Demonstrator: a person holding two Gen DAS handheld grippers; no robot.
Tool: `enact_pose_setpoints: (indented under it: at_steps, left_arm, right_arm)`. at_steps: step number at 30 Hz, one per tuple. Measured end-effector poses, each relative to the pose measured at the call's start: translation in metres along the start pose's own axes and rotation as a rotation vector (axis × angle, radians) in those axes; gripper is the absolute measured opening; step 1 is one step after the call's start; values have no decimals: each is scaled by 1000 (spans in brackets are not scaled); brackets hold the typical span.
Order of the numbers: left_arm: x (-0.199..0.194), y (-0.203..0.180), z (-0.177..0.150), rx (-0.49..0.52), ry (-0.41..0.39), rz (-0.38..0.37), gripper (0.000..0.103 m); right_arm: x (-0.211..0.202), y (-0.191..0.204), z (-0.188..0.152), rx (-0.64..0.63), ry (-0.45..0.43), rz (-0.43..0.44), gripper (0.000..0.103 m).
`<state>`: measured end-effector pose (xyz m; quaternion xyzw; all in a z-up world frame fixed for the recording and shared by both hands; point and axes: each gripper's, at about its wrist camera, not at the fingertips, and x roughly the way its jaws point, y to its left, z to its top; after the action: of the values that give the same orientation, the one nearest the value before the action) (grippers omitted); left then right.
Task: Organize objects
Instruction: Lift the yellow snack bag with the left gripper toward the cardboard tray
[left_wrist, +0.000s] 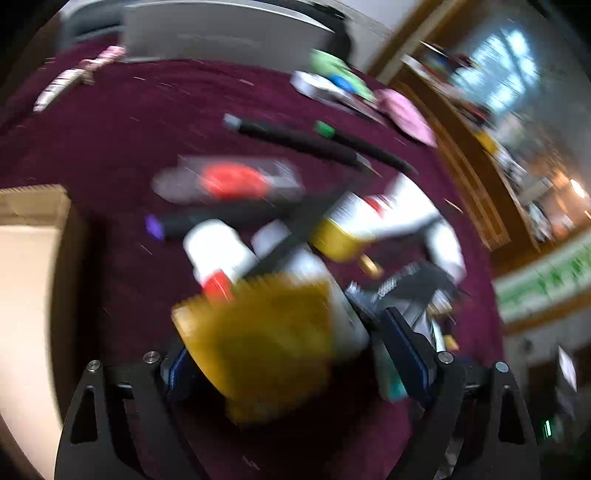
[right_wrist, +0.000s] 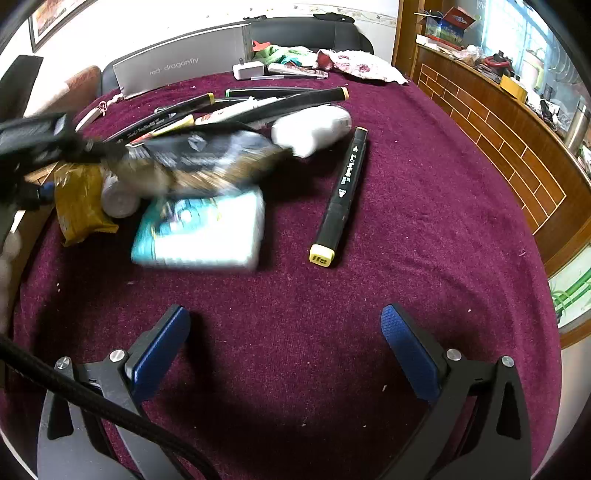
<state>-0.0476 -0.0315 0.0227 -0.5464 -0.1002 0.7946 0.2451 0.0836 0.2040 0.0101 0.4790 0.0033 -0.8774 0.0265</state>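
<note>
The left gripper (left_wrist: 295, 369) has its fingers clamped on a yellow packet (left_wrist: 258, 347), low in its blurred view at 6 o'clock, lifted above the pile on the counter (right_wrist: 424, 221). The packet looks light, soft and crinkly, likely slippery film, so a hold across its middle seems safest. The right gripper (right_wrist: 284, 350) hovers with fingers wide apart and nothing between them. At 12 o'clock from it lies a tissue pack (right_wrist: 201, 230), soft and squashy; at 1 o'clock a marker (right_wrist: 343, 195), stiff and light, best pinched mid-barrel.
</note>
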Motion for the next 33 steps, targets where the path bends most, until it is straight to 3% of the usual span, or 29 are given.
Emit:
enact_pose_setpoints:
  at_steps: [2,4,5,8,9,15,18,21,26,27,28,29,33]
  left_arm:
    - [-12,-14,-14,66,5,-61,85]
    - [-23,-22,-24,108,-11,-49,85]
    - [-30,-26,-30,136,-30,-22,85]
    - [-37,-32,-33,187,-96,157,85]
    - [-37,-33,-35,191,-104,168,85]
    - [-13,-29,-34,148,-113,197,84]
    - [-1,-23,-35,84,-78,162,70]
    - [-2,-19,-34,17,-97,146,70]
    - [6,-33,-38,39,-142,230,71]
    - [7,-37,-39,53,-145,234,69]
    - [7,-39,-41,68,-148,223,48]
    - [6,-41,-43,79,-139,175,37]
    - [-11,-41,-58,89,-165,140,34]
  right_arm:
    - [0,0,0,0,0,0,103]
    - [0,0,0,1,-1,1,103]
    - [0,0,0,1,0,1,103]
    - [0,0,0,0,0,0,103]
    - [0,-1,0,-1,0,1,103]
    - [-1,-1,0,1,-1,2,103]
    - [-1,0,1,1,0,3,103]
    - [-1,-1,1,4,-1,4,103]
    - [-1,-1,1,3,-1,4,103]
    - [-2,-1,0,3,-1,2,103]
    - [-2,-1,0,3,-1,2,103]
    - [-2,-1,0,4,-1,2,103]
    - [-1,-2,2,4,2,-5,103]
